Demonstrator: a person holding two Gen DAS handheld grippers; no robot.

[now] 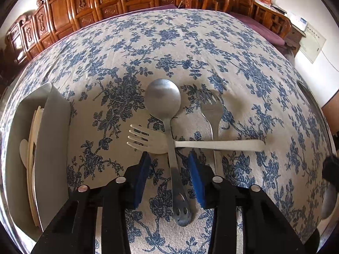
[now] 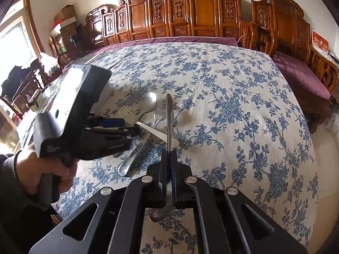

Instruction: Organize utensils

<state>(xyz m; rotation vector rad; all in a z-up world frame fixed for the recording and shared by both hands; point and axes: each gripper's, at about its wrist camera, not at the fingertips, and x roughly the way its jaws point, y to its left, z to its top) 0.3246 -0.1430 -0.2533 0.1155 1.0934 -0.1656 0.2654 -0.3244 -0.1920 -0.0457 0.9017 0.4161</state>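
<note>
- Blue-and-cream floral cloth (image 1: 211, 42) is seen covering the table, with carved wooden furniture (image 2: 201, 10) lined along the far side at 12 o'clock.
- At the centre of the left wrist view, a steel spoon (image 1: 169, 127) is laid with its bowl toward 12 o'clock and its pierced handle end toward 6 o'clock.
- The left gripper (image 1: 169, 169) is lowered over that handle; its blue pads (image 1: 142, 180) are held apart on either side of the handle, and no contact is visible.
- A white fork (image 1: 190, 144) is laid crosswise, tines toward 9 o'clock, its neck tucked under the spoon's handle.
- A steel fork (image 1: 211, 116) is laid just beside the spoon at 3 o'clock, tines toward 12 o'clock, crossed by the white fork's handle.
- A white tray (image 1: 53, 137) is set at 9 o'clock of the spoon, with pale utensils (image 1: 34, 148) lying in its long compartment.
- In the right wrist view, the right gripper (image 2: 169, 158) is clamped on a second steel spoon (image 2: 169, 116), held on edge above the cloth, handle pointing to 12 o'clock and bowl showing behind the fingers at 6 o'clock.
- At 9 o'clock of that view, a hand (image 2: 42, 169) in a dark sleeve is seen gripping the other tool's handle.
</note>
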